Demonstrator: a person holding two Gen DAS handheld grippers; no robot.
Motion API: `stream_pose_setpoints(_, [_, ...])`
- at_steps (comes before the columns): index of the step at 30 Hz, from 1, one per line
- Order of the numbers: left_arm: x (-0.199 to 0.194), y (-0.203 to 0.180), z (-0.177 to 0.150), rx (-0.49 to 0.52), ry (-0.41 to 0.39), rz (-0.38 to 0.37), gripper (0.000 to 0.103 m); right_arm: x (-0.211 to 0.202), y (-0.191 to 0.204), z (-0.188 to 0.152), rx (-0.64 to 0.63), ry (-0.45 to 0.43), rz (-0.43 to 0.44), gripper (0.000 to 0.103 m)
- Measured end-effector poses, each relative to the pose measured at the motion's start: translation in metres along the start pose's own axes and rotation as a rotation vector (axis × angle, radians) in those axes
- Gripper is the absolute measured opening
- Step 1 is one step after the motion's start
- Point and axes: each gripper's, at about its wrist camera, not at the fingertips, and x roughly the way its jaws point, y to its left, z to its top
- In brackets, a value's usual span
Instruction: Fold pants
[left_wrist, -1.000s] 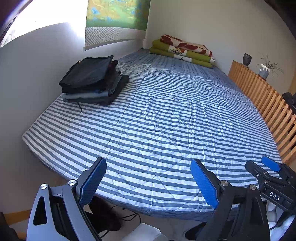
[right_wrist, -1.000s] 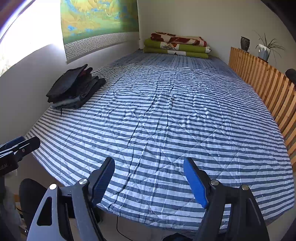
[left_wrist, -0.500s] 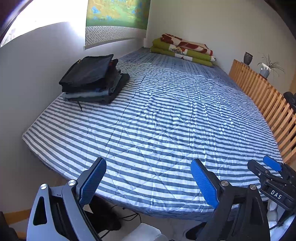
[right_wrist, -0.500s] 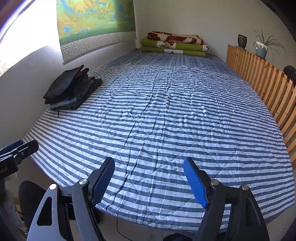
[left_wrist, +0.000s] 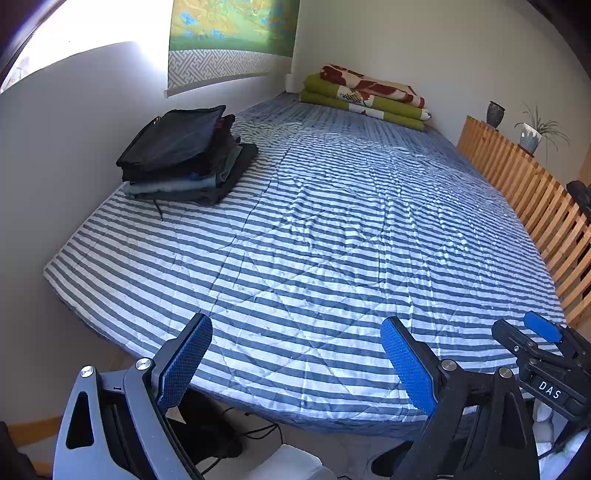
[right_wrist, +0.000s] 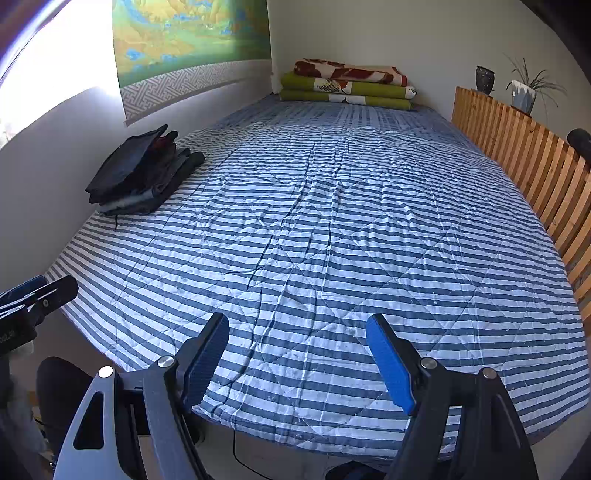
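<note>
A stack of folded dark pants (left_wrist: 184, 162) (right_wrist: 142, 173) lies at the left side of the blue-and-white striped bed (left_wrist: 332, 240) (right_wrist: 332, 240), close to the wall. Both grippers hover over the bed's near edge, far from the stack. My left gripper (left_wrist: 295, 358) stands open with nothing between its blue pads. Open too and holding nothing is my right gripper (right_wrist: 297, 354). In the left wrist view the right gripper's fingers (left_wrist: 541, 326) show at the right edge. Part of the left gripper (right_wrist: 37, 299) shows at the left edge of the right wrist view.
Folded green and red blankets (left_wrist: 365, 96) (right_wrist: 347, 85) lie at the head of the bed. A wooden slatted rail (left_wrist: 535, 199) (right_wrist: 528, 166) runs along the right side, with a vase (right_wrist: 484, 79) and a potted plant (right_wrist: 524, 94) behind it. Cables (left_wrist: 255, 430) trail on the floor below.
The right wrist view has shifted slightly, the bed's far end sitting a little lower and further left. The left view is nearly unchanged. Both grippers stay open.
</note>
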Motion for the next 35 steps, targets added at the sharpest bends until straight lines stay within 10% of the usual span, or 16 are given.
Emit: stream_pose_setpoints(35, [0.032,-0.009,-0.001,0.006,0.055,0.004,0.095,0.023,-0.008,-0.006,0.025,0.041,-0.012,0.073])
